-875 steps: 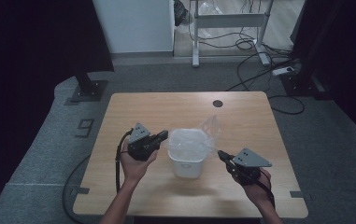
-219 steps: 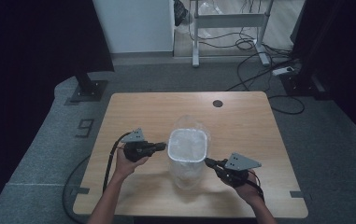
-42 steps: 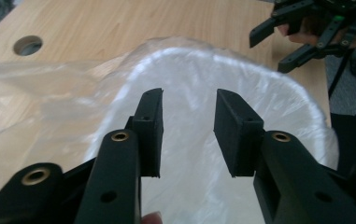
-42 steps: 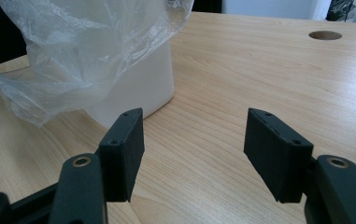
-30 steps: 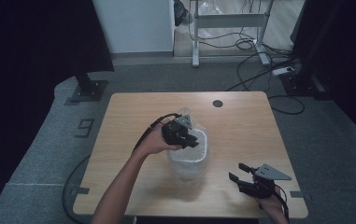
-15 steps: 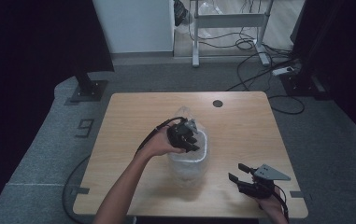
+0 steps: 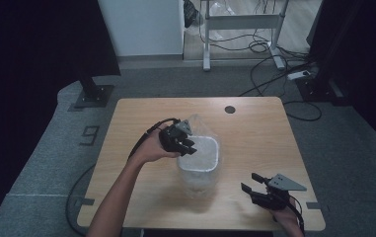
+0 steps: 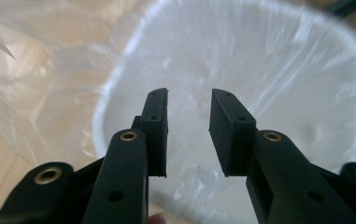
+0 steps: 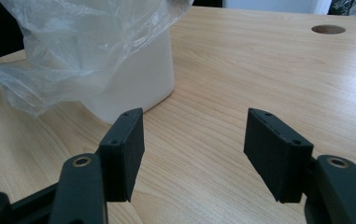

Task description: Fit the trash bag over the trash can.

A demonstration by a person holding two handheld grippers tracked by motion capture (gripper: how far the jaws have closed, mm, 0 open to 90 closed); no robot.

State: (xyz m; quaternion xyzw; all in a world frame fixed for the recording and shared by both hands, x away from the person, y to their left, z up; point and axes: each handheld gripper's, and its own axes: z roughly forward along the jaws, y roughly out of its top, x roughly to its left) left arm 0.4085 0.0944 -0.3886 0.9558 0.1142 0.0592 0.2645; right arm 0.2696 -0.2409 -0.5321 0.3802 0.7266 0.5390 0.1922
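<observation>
Your left hand-held gripper hangs over the bin's mouth mid-counter, jaws narrowly apart and empty, likely to press the bag liner down inside, while your right hand-held gripper, wide and empty, waits clear near the front edge.

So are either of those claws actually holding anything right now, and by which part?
No, nothing is held. The left claw hangs open above the bag-lined white bin, jaws apart with nothing between them. The right claw is open over the bare table.
</observation>
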